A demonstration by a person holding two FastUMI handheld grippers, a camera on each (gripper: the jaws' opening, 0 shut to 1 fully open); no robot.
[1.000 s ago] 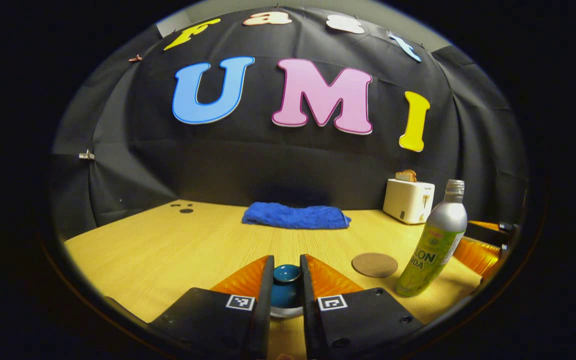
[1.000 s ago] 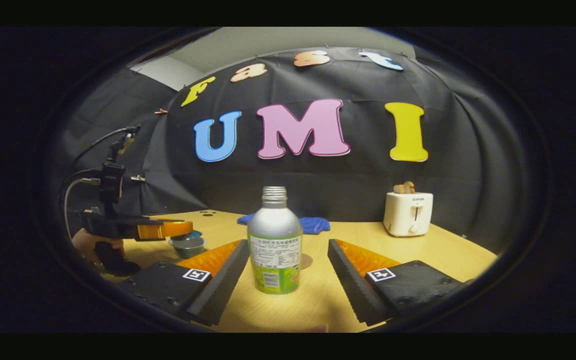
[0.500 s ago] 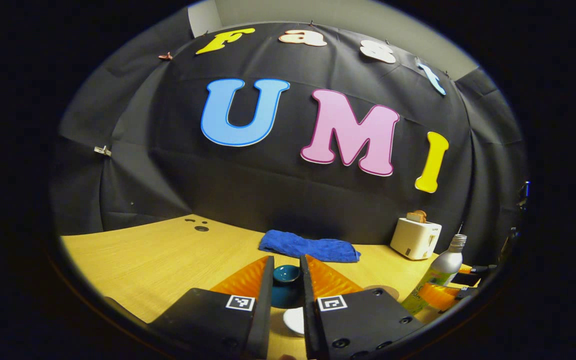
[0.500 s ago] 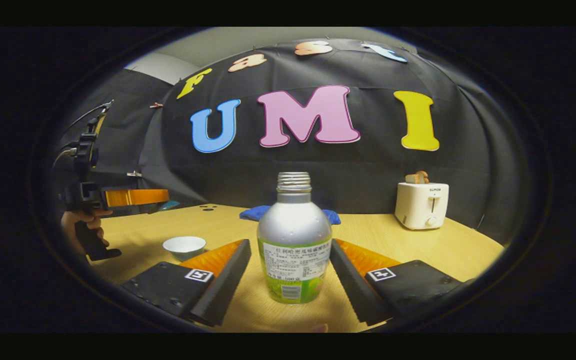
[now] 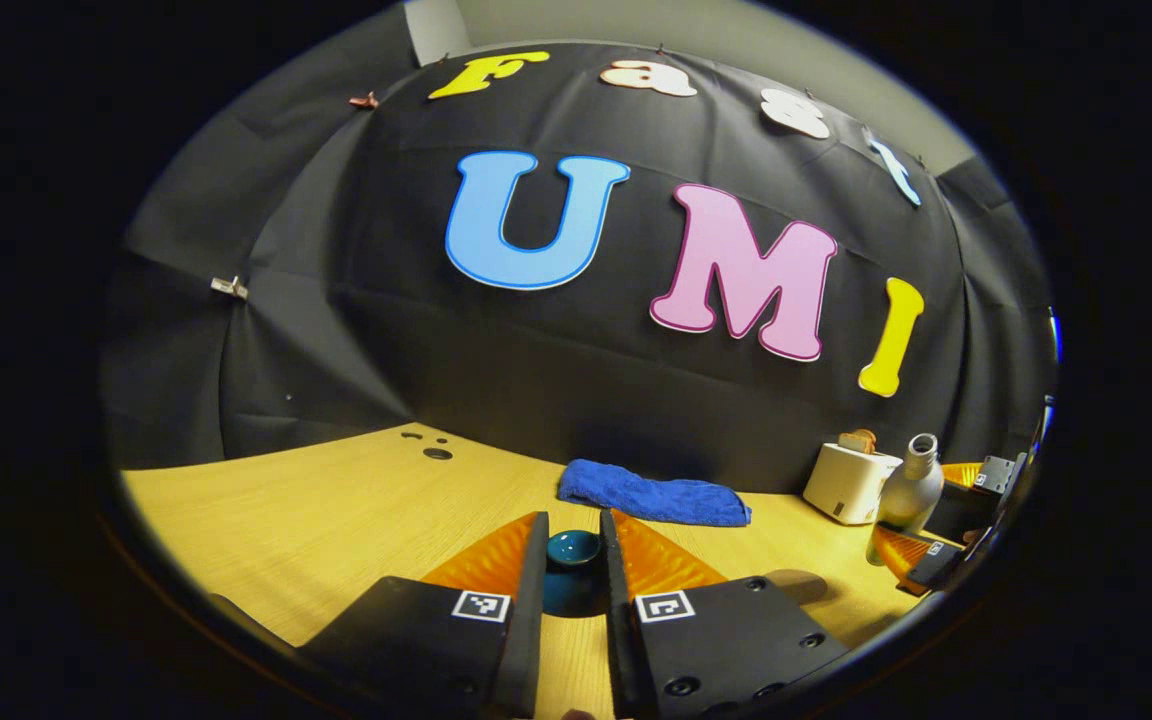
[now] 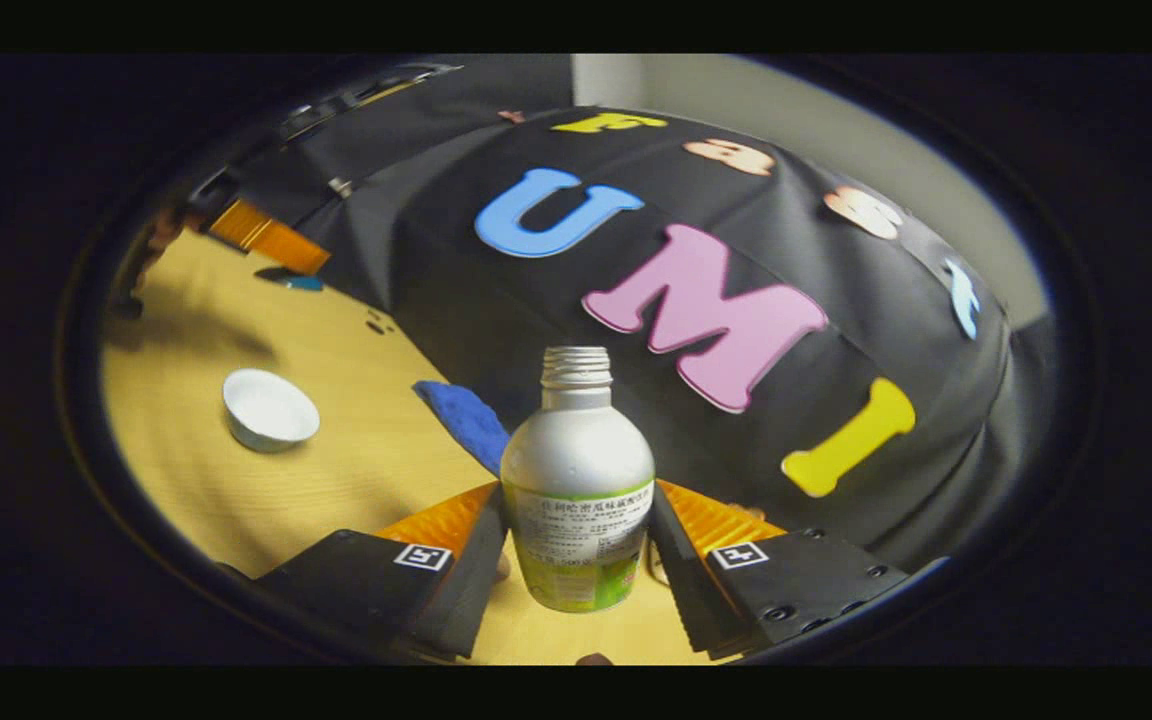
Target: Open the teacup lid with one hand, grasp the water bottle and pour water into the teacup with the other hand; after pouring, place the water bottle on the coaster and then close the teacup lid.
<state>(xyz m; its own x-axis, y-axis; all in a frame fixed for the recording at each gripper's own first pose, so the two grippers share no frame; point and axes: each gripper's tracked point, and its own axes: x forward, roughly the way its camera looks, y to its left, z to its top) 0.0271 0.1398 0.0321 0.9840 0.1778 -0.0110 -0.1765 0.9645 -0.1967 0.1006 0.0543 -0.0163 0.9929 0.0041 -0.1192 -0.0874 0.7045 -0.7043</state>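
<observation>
Since a second ago my right tool has closed in from wide apart onto the water bottle and tipped it, so the desk now slants across the right gripper view; I judge the pour is about to begin. That tool's fingers press the bottle's label on both sides, its uncapped neck pointing away from me. Ahead and to the left of the bottle sits the open white teacup, well apart from it, so I will need to carry the mouth over the cup before tilting further. My left tool has risen, and the cup no longer sits beneath it; it holds the teal teacup lid by its knob in a narrow grip, clear above the desk. Beyond that tool lies a blue cloth; far to its right stand a white toaster and the bottle in the other tool.
</observation>
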